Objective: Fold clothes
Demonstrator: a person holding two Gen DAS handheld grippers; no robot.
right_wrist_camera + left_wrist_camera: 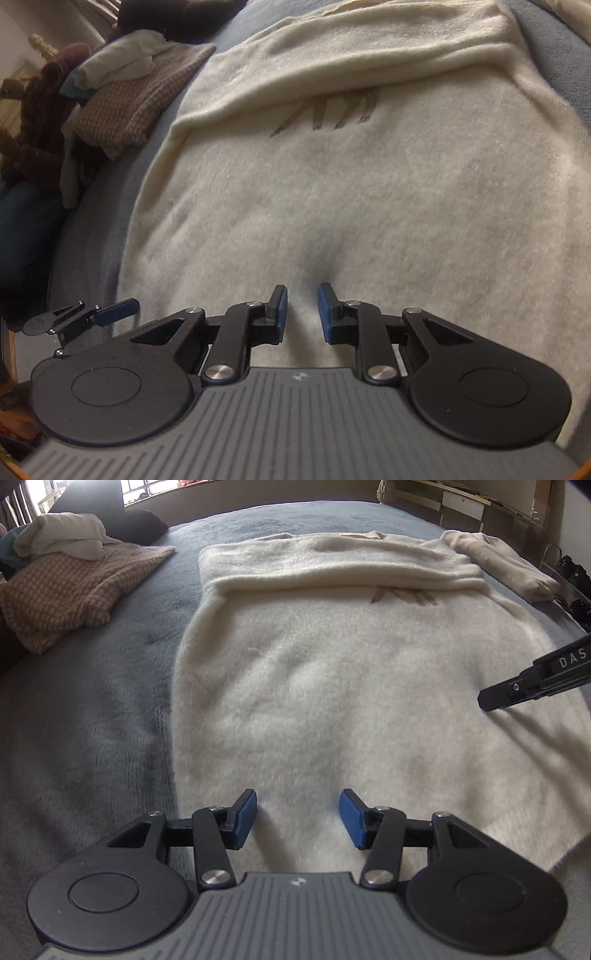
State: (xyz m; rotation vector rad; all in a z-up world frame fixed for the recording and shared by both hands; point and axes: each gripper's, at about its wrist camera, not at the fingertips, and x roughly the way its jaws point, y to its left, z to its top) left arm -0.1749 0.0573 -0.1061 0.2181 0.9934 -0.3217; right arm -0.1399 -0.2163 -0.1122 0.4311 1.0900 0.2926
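A cream fuzzy sweater [332, 686] lies spread flat on the grey-blue bed cover [92, 709]. One sleeve is folded across its chest, just above a brown printed mark [402, 597], and the other sleeve [498, 565] stretches off to the far right. My left gripper [299, 818] hangs open over the sweater's near hem with nothing between its blue pads. My right gripper [303, 314] hovers over the same sweater [369, 192], its pads a narrow gap apart and empty. Each gripper shows in the other's view: the right gripper [491, 698] at the right edge, the left gripper [122, 309] at the left.
A pile of clothes sits at the far left of the bed: a brown checked knit [66, 594] with a white garment [62, 535] on top. A dark pillow [144, 522] lies behind it. Shelves [461, 502] and shoes [572, 576] stand beyond the bed's right edge.
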